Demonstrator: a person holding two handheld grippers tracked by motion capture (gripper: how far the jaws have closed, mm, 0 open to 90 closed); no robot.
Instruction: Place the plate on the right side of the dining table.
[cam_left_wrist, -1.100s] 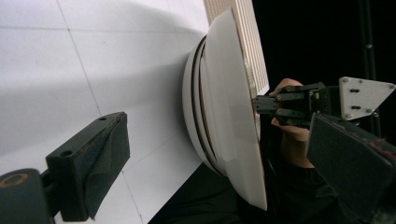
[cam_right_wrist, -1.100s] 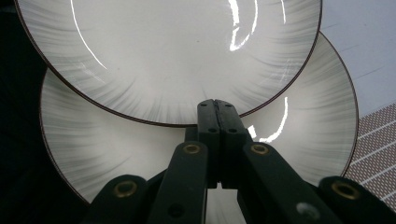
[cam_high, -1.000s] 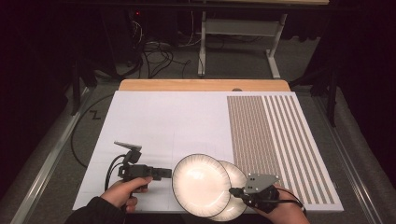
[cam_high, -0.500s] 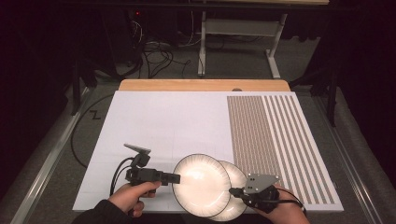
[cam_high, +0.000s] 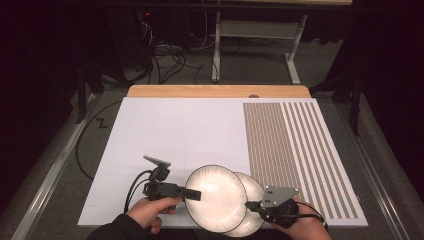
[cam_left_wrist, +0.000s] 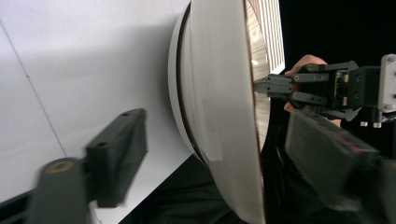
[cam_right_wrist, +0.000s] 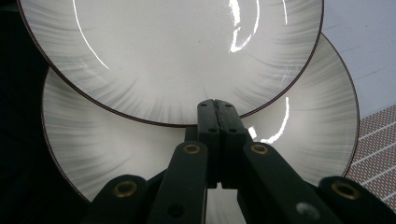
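Two white plates with dark rims overlap at the table's near edge. The upper plate rests partly on the lower plate. My left gripper straddles the upper plate's left rim. Its jaws have just been closing, and the rim sits between them with a gap still showing on the underside. My right gripper is shut with nothing between its pads. Its tip sits at the upper plate's right rim, over the lower plate.
The plates lie on a white board whose right part carries a brown striped panel. A wooden table edge runs along the back. Beyond it are a dark floor, cables and a desk frame.
My left gripper has slid right until its jaws straddle the upper plate's left rim, and they have narrowed. The right gripper and both plates have stayed put.
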